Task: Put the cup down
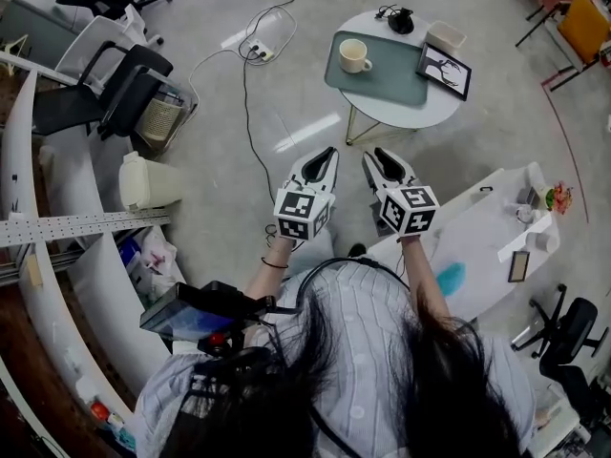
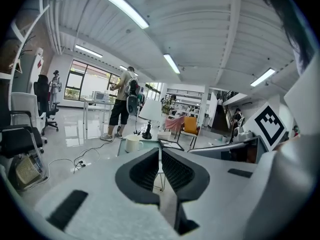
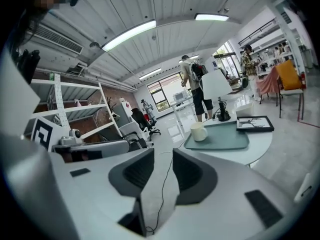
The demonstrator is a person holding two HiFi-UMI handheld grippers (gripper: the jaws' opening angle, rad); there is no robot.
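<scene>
A cream cup (image 1: 353,55) stands upright on a green mat (image 1: 389,82) on the round white table (image 1: 412,115), well ahead of both grippers. It also shows in the left gripper view as the cup (image 2: 133,143) and in the right gripper view as the cup (image 3: 199,131). My left gripper (image 1: 327,153) hangs in the air over the floor, its jaws together at the tips and empty (image 2: 160,151). Beside it, my right gripper (image 1: 380,154) is held at the same height, with a narrow gap between its jaws and nothing in it (image 3: 163,154).
On the table are a framed picture (image 1: 445,71), a black lamp base (image 1: 401,19) and a small white box (image 1: 446,34). A cable (image 1: 248,113) runs over the floor. Office chairs (image 1: 115,89) and a white bin (image 1: 148,181) stand left, a white desk (image 1: 477,227) right. A person (image 2: 122,104) stands beyond the table.
</scene>
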